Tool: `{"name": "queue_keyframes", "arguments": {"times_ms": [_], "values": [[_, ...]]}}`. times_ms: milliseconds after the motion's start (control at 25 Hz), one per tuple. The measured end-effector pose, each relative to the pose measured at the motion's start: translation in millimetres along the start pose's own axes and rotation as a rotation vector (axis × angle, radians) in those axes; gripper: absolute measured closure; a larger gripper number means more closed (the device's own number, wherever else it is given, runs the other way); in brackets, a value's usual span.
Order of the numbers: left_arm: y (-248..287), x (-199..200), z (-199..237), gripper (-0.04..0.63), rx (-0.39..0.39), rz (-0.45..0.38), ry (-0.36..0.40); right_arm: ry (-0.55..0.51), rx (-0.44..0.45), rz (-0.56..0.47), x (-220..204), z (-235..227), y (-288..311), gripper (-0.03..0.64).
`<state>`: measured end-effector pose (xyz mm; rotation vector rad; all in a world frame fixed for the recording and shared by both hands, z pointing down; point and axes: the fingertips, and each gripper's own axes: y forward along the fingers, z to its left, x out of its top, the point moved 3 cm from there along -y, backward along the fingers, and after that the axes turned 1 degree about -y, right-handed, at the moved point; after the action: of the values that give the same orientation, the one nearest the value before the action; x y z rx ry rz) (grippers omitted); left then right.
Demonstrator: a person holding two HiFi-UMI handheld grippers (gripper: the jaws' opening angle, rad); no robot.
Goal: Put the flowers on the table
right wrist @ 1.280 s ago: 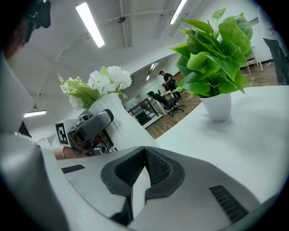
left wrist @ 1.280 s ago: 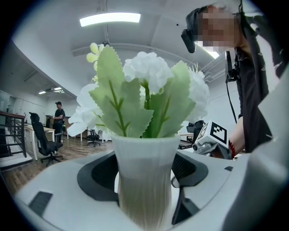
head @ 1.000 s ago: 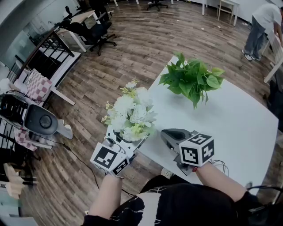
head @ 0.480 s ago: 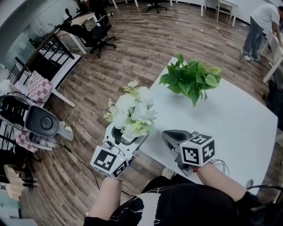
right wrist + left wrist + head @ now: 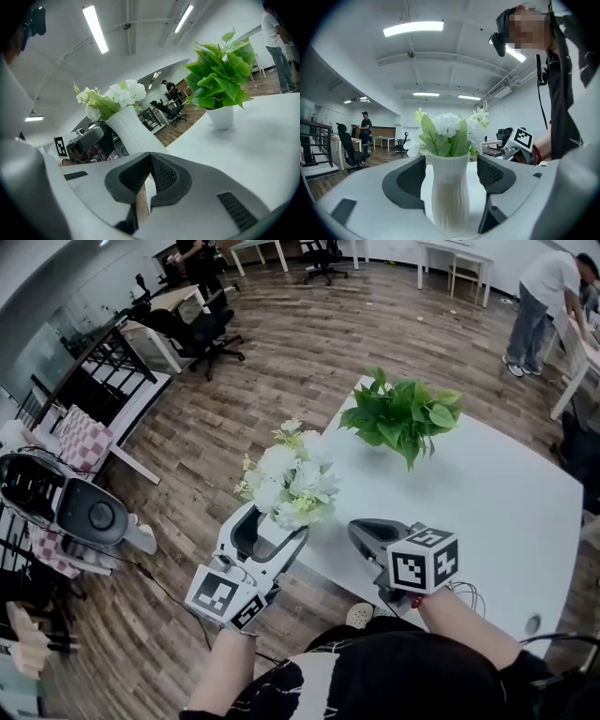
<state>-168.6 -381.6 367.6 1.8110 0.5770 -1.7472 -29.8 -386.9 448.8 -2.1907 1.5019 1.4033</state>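
Note:
White flowers [image 5: 286, 486] in a ribbed white vase [image 5: 450, 197] stand upright at the near left edge of the white table [image 5: 487, 493]. My left gripper [image 5: 272, 526] is open, one jaw on each side of the vase with a small gap at both pads; in the left gripper view [image 5: 451, 159] the vase fills the space between them. The right gripper [image 5: 356, 525] rests low over the table's front edge, shut and empty [image 5: 149, 161]. In the right gripper view the vase [image 5: 129, 133] and flowers [image 5: 115, 96] stand to its left.
A green potted plant [image 5: 403, 413] in a white pot [image 5: 221, 117] stands at the table's far side. Wooden floor lies left of the table, with a fan-like device [image 5: 89, 512], desks and office chairs [image 5: 202, 310]. A person [image 5: 544, 296] stands at the far right.
The vase of flowers moved right and away from me, from off the table's edge onto it. The left gripper's jaws have opened off the vase. The right gripper has hardly moved.

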Motion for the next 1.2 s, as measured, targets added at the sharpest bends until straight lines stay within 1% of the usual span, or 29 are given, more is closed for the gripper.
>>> {"name": "queue_keyframes", "arguments": {"times_ms": [160, 200, 360, 440, 560, 680, 800, 920, 1040, 1200], "values": [[-14, 5, 0, 0.247, -0.026, -0.021, 0.022, 0.007, -0.037, -0.054, 7, 2, -9, 0.603], [-18, 8, 0, 0.264, -0.033, -0.031, 0.028, 0.007, -0.047, -0.069, 8, 3, -11, 0.603], [-37, 20, -7, 0.409, -0.082, -0.085, 0.056, 0.014, -0.088, -0.126, 8, 4, -29, 0.603], [-40, 26, -12, 0.465, -0.103, -0.099, 0.076, 0.021, -0.102, -0.147, 8, 3, -39, 0.603], [-42, 27, -23, 0.519, -0.129, -0.1, 0.084, 0.018, -0.119, -0.169, 6, 2, -57, 0.603], [-38, 29, -42, 0.553, -0.156, -0.09, 0.092, 0.012, -0.128, -0.196, 6, 4, -84, 0.603], [-31, 31, -68, 0.572, -0.158, -0.082, 0.094, 0.014, -0.151, -0.249, 4, 2, -121, 0.603], [-26, 28, -97, 0.58, -0.114, -0.043, 0.072, 0.047, -0.166, -0.288, -5, -1, -158, 0.603], [-25, 28, -137, 0.581, -0.134, -0.035, 0.029, 0.061, -0.168, -0.271, -25, 0, -197, 0.603], [-28, 22, -196, 0.581, -0.17, -0.045, -0.016, 0.045, -0.189, -0.247, -55, -2, -245, 0.603]]}}
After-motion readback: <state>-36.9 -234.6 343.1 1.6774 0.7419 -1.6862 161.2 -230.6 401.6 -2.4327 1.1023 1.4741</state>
